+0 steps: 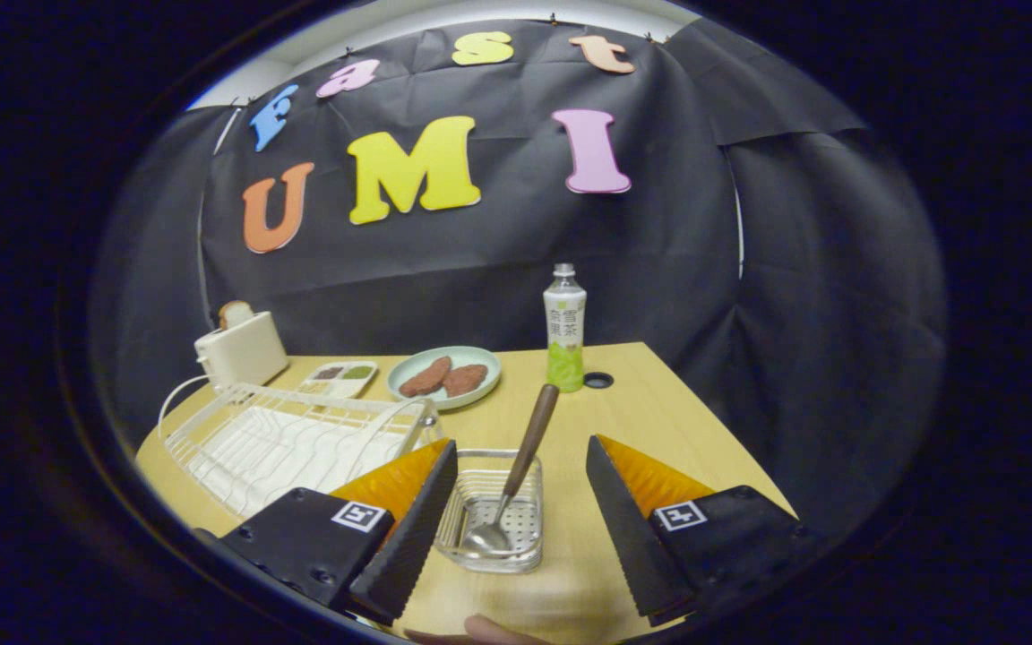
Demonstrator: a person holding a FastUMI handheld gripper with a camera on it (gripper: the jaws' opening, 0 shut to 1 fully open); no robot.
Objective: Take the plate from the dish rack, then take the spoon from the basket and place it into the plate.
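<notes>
So the hand-held gripper (520, 502) is wide open, holding nothing, fingers spread to either side of the small clear plastic basket (491, 528) with the perforated bottom. I'll use that basket as my landmark.

The spoon with the shiny metal bowl and dark brown wooden handle (520, 470) is standing in the basket, bowl down on the floor, handle leaning up and away over the far rim. My guess is it's light and totally stiff, but that polished bowl looks slippery, so I'd pinch the wooden handle around mid-length, where it sticks clear of the rim. The basket looks light too, so it could tip or drag if the spoon catches.

Just left of the basket is the white wire dish rack (283, 430) over its ribbed white tray; I can't make out a plate in it. Beyond the basket sits a round pale green plate (444, 376) holding two flat brownish pieces, which looks like ceramic, so hard and chippable. Past it, off to the right, a plastic tea bottle with a green label (564, 327). Far left, beyond the rack, there's a divided white tray (341, 376) and a cream toaster (241, 352). Everything's on a pale wood table (659, 421), smooth finish.
</notes>
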